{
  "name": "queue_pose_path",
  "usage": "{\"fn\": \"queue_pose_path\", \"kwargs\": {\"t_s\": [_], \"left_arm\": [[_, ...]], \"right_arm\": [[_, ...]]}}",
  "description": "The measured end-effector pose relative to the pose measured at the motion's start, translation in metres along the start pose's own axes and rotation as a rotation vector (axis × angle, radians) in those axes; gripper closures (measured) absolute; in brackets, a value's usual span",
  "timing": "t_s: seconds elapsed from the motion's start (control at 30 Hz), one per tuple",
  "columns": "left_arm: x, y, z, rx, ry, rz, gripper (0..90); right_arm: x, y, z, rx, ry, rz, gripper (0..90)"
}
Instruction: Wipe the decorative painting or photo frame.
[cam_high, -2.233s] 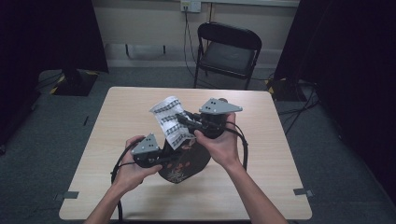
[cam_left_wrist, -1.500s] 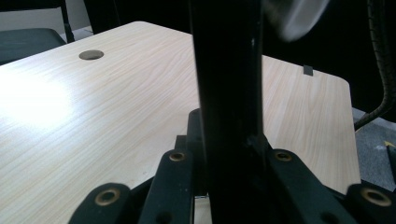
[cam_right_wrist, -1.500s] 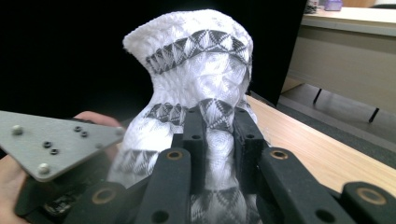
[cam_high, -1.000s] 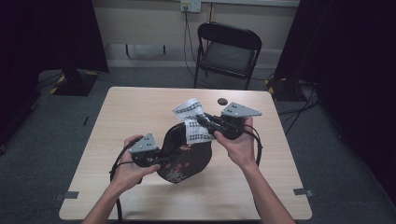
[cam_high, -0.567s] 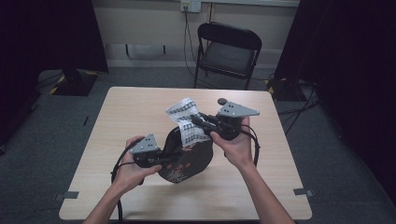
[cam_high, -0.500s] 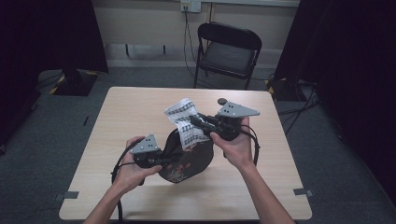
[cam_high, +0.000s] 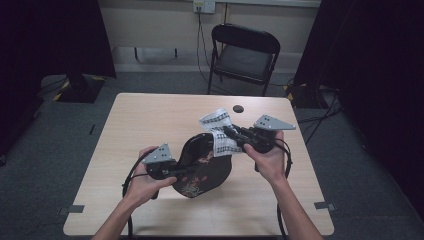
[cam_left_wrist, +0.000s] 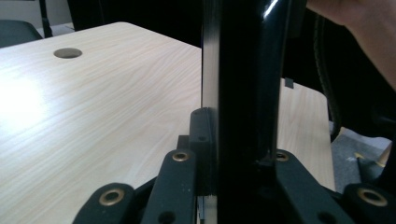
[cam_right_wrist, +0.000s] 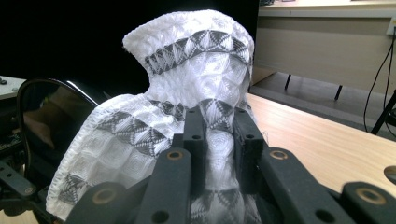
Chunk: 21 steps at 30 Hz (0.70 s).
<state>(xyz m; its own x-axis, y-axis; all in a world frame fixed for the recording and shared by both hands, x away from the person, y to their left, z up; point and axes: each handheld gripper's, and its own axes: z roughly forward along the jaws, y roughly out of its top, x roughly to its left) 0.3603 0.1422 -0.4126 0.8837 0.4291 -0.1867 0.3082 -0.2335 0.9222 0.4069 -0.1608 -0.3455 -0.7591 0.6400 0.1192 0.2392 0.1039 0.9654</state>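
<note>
Cloth (cam_right_wrist: 187, 98) pinched in right tongs (cam_right_wrist: 218, 140) beside black tray (cam_high: 205, 165).

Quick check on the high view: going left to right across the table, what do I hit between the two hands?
Left gripper → black lacquered tray with a floral pattern, clamped at its edge → white cloth with grey patterned bands → right gripper, shut on the cloth.

My recording studio or lab: a bare wooden counter (cam_high: 150, 125) on grey carpet (cam_high: 60, 145), black curtains (cam_high: 50, 35) on both sides, one folding chair (cam_high: 245, 55) against the wall, cables (cam_high: 200, 35) running to a wall socket (cam_high: 204, 6).
</note>
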Motion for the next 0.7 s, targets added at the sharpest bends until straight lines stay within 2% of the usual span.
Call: {"fn": "queue_pose_path", "kwargs": {"t_s": [0.1,0.2,0.33,0.37,0.43,0.53,0.7], "left_arm": [[-0.001,0.001,0.001,0.005,-0.002,0.002,80.8],[-0.002,0.001,0.002,0.009,-0.006,0.005,80.7],[-0.006,0.002,0.002,0.021,-0.009,0.009,80.8],[-0.007,0.001,0.003,0.02,-0.011,0.011,80.8],[-0.007,0.001,0.002,0.022,-0.009,0.018,80.8],[-0.007,0.001,0.003,0.021,-0.001,0.012,80.8],[-0.007,0.002,0.003,0.029,-0.003,0.016,80.7]], "right_arm": [[0.001,0.002,-0.001,0.011,-0.014,-0.012,79.4],[0.008,0.007,0.001,0.011,0.003,-0.02,79.3],[0.027,0.018,0.006,-0.007,0.043,-0.051,79.3],[0.035,0.022,0.007,-0.02,0.056,-0.066,79.3],[0.039,0.023,0.007,-0.025,0.053,-0.086,79.3],[0.034,0.019,0.005,-0.025,0.041,-0.075,79.3],[0.01,0.002,-0.003,-0.013,-0.01,-0.025,79.3]]}}
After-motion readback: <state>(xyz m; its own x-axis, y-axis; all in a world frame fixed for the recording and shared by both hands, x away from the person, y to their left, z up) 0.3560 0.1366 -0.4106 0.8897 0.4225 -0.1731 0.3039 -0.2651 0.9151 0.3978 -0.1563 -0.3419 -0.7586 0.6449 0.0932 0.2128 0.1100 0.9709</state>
